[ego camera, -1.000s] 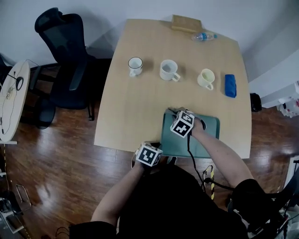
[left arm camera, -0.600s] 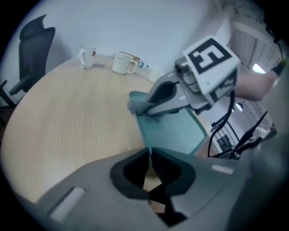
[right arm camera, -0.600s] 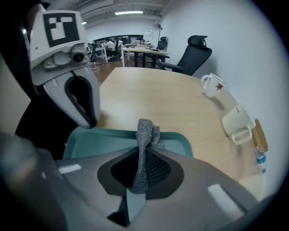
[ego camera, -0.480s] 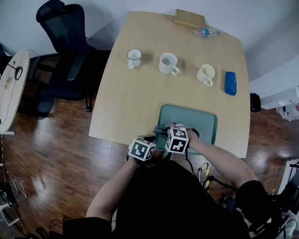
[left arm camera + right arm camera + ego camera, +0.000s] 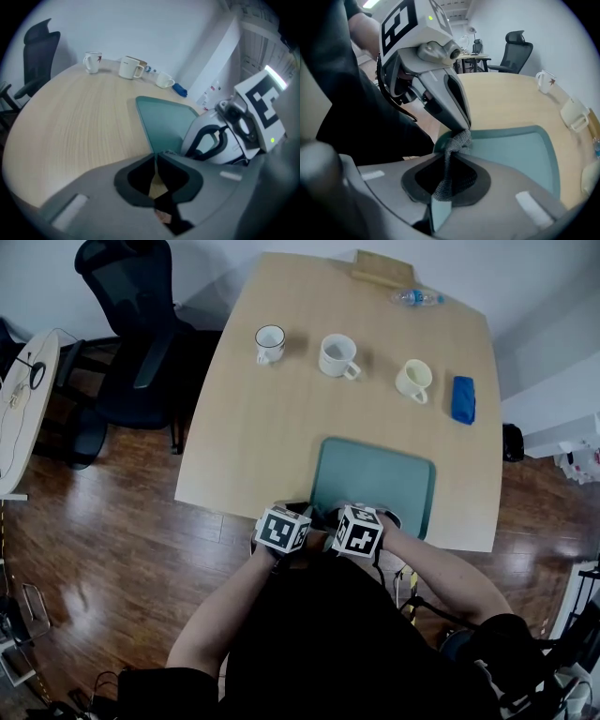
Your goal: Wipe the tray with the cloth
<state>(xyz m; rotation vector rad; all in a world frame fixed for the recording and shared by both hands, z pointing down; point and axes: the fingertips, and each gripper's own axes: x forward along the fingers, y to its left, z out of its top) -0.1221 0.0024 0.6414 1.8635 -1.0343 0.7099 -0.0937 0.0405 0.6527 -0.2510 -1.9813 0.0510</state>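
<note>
The teal tray (image 5: 375,486) lies at the table's near edge. My right gripper (image 5: 449,161) is shut on a grey cloth (image 5: 458,139), which bunches over the tray's near left corner (image 5: 440,140). In the head view the right gripper (image 5: 343,516) is at the tray's near left edge, close beside the left one. My left gripper (image 5: 156,157) has its jaws together at that same corner, tips right by the cloth. I cannot tell whether they pinch the rim. The tray's inside (image 5: 164,122) is bare.
Three mugs (image 5: 270,338) (image 5: 337,354) (image 5: 412,379) stand in a row across the wooden table (image 5: 262,437), with a blue object (image 5: 462,399) at the right. A bottle (image 5: 417,298) and a wooden block (image 5: 382,270) are at the far edge. A black office chair (image 5: 131,324) stands to the left.
My right gripper has dragged the cloth from the middle of the tray back to its near left corner, ending beside the left gripper. The left gripper has stayed put.
</note>
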